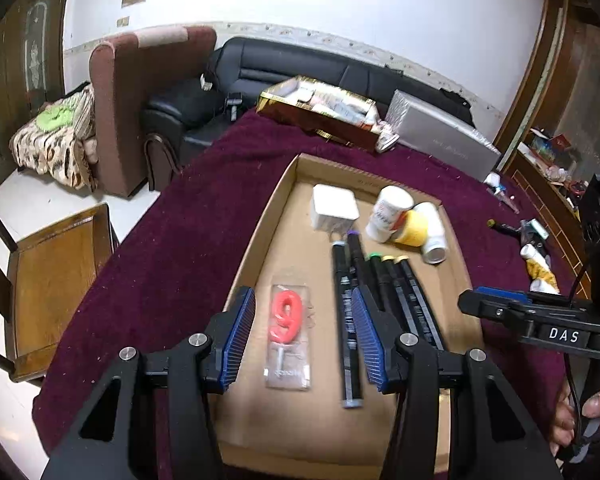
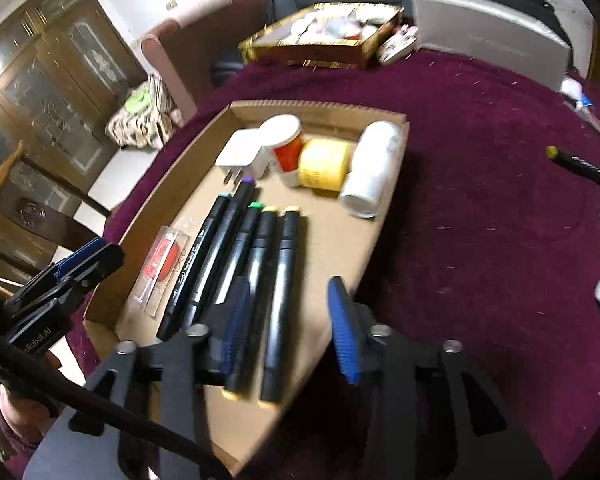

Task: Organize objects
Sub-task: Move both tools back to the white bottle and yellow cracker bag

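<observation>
Cardboard tray (image 2: 204, 148) w/ 5 markers (image 2: 256, 264), both hand-held grippers open

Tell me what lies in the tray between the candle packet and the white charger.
Bare cardboard only: in the left wrist view, the tray floor is bare between the candle packet and the white charger; the markers lie beside it.

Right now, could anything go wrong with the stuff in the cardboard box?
Maybe. The bottles lie on their sides and might roll if the cardboard tray is nudged. The right gripper hangs open right over the markers, so it could knock their neat row crooked. The candle packet sits loose under the left gripper.
</observation>
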`<state>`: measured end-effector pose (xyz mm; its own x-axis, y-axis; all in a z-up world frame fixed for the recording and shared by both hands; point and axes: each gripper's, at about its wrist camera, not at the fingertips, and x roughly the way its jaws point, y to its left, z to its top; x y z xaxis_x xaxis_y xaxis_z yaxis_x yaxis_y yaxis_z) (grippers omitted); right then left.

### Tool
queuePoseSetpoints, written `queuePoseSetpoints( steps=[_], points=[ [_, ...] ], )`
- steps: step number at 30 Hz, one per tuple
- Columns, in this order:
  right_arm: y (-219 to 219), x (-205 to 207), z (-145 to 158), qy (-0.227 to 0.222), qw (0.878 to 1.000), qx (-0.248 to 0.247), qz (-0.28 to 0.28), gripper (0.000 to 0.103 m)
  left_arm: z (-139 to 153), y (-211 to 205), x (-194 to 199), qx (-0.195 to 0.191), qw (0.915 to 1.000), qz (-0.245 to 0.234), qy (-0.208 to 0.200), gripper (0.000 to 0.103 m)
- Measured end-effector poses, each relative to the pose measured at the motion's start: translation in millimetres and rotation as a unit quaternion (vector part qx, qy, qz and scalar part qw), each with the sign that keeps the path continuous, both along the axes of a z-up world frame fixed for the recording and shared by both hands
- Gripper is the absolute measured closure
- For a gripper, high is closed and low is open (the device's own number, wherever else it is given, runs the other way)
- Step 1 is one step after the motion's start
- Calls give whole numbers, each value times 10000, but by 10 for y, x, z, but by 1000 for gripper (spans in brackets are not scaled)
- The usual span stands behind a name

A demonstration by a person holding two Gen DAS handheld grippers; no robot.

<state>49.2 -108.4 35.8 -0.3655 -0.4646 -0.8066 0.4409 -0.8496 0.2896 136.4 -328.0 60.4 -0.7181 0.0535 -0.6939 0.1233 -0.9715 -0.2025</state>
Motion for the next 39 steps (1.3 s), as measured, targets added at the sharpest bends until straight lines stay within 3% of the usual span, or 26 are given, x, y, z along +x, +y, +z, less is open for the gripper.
queuePoseSetpoints(
  steps=[3, 13, 21, 25, 29, 33, 35, 39],
  points=[
    [314, 72, 106, 209, 9994, -75, -249, 53, 145, 150, 93, -29, 9997, -114, 210, 50],
    [1728, 97, 198, 301, 9868, -390, -1545, 50, 258, 1118, 108, -377, 9926, -1144, 147, 50],
    [2939, -36, 198, 481, 9544, -305, -2932, 44, 85, 1865, 109, -454, 9793, -1968, -150, 50],
    [3260, -304, 33, 241, 9421, -417, -3318, 44, 32, 1993, 138, -450, 9768, -2078, -257, 50],
    [3191, -551, -234, -313, 9446, -899, -3143, 45, 47, 1976, 148, -464, 9786, -1986, -273, 50],
    [2681, -450, -302, -639, 9666, -1473, -1997, 41, 53, 1891, 69, -405, 9822, -1810, -309, 50],
    [2528, -345, -232, -551, 9721, -1555, -1670, 41, 33, 1856, -1, -319, 9831, -1764, -363, 50],
    [2590, -250, -99, -87, 9744, -1100, -1957, 41, -48, 1886, -198, -89, 9843, -1693, -497, 50]
  ],
)
